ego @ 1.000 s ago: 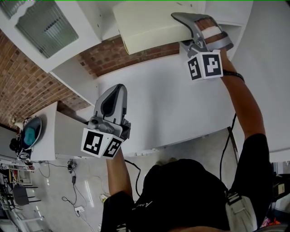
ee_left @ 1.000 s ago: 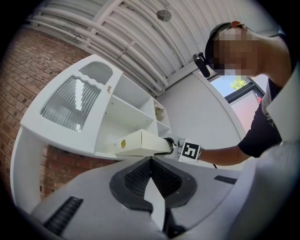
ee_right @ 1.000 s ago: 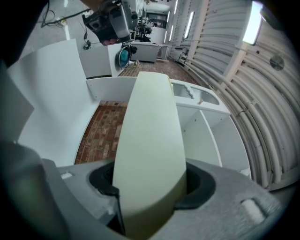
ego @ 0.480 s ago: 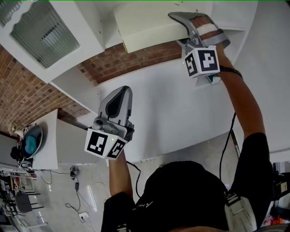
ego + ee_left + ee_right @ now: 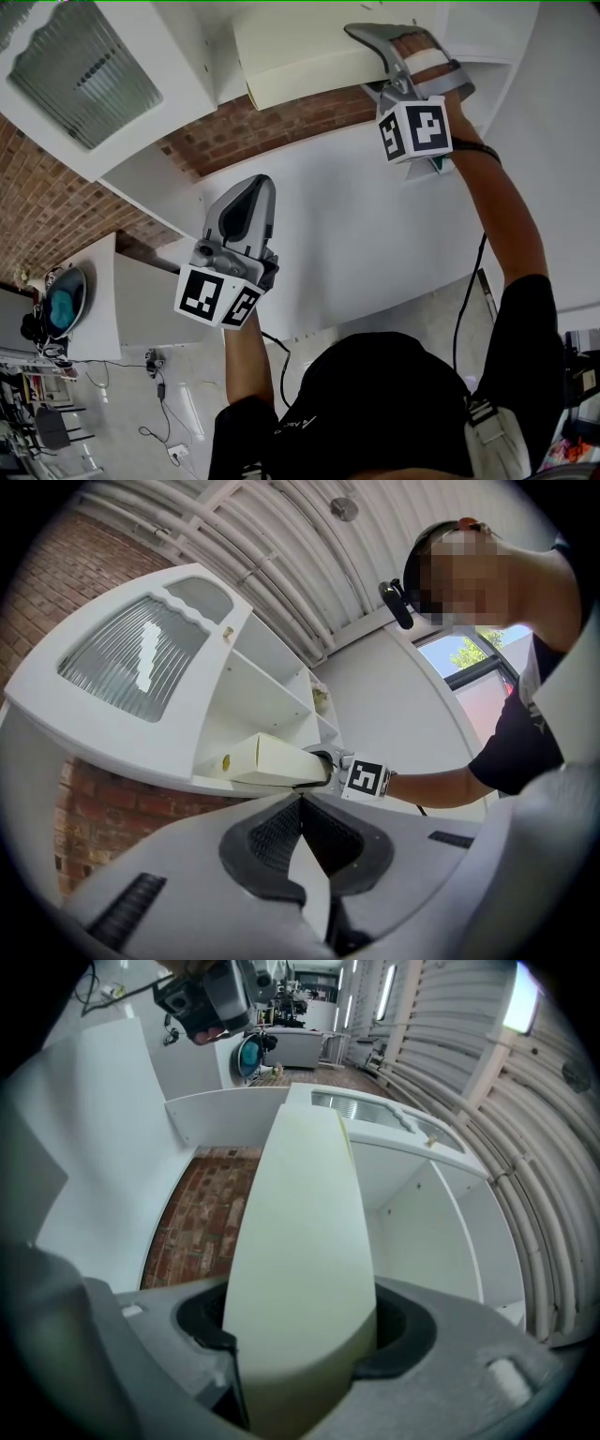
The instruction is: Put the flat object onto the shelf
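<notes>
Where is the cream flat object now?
The flat object is at the head view's top, between the right gripper's opening jaws, lying at the white shelf's front edge.

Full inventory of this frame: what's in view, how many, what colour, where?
flat object: 1, cream, raised to the shelf unit, in the right claw
shelf unit: 1, white, above the brick
glass door: 1, ribbed, white frame, upper left
brick wall: 1, red-brown, behind the unit
cables: several, dark, floor, lower left
left claw: 1, grey, shut, empty, held low
right claw: 1, grey, opening, flat object between its pads
</notes>
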`<state>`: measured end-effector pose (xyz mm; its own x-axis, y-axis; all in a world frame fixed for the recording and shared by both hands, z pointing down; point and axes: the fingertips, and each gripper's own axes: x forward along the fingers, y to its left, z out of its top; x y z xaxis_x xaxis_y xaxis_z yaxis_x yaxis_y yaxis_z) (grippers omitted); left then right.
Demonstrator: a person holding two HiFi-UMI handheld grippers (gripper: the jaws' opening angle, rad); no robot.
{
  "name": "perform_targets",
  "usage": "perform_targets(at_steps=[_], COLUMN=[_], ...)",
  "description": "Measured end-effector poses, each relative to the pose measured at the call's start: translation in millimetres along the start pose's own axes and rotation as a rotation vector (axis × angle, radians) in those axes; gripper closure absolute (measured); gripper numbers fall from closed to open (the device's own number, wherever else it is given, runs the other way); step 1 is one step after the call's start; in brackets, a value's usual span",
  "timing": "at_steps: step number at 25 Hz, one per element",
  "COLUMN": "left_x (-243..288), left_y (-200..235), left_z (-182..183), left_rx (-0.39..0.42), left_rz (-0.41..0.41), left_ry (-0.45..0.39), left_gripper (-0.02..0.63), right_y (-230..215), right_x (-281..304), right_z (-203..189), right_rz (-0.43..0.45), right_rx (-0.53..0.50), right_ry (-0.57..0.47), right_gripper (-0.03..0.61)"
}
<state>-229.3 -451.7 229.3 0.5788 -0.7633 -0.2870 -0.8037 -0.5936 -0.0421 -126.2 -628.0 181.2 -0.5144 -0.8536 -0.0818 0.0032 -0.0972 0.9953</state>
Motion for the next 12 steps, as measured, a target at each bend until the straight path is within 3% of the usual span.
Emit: perform_targets(at_steps=[6, 12], left_x=[6.8, 6.7], left_y=[0.5, -7.6], left_z=[-3.3, 0.8], left_rx=[-0.016, -0.015], left_rz=[-0.027, -0.049], left_ry=[0.000, 0.002], left_gripper=[0.615, 0.615], right_y=[-7.1, -7.8], right_x=[-2.0, -17.3], right_z=[1.2, 6.8], right_rz=[-0.016, 0.006], right_rx=[0.049, 0.062], right_ry=[-0.035, -0.056], right_gripper=[0.202, 0.199])
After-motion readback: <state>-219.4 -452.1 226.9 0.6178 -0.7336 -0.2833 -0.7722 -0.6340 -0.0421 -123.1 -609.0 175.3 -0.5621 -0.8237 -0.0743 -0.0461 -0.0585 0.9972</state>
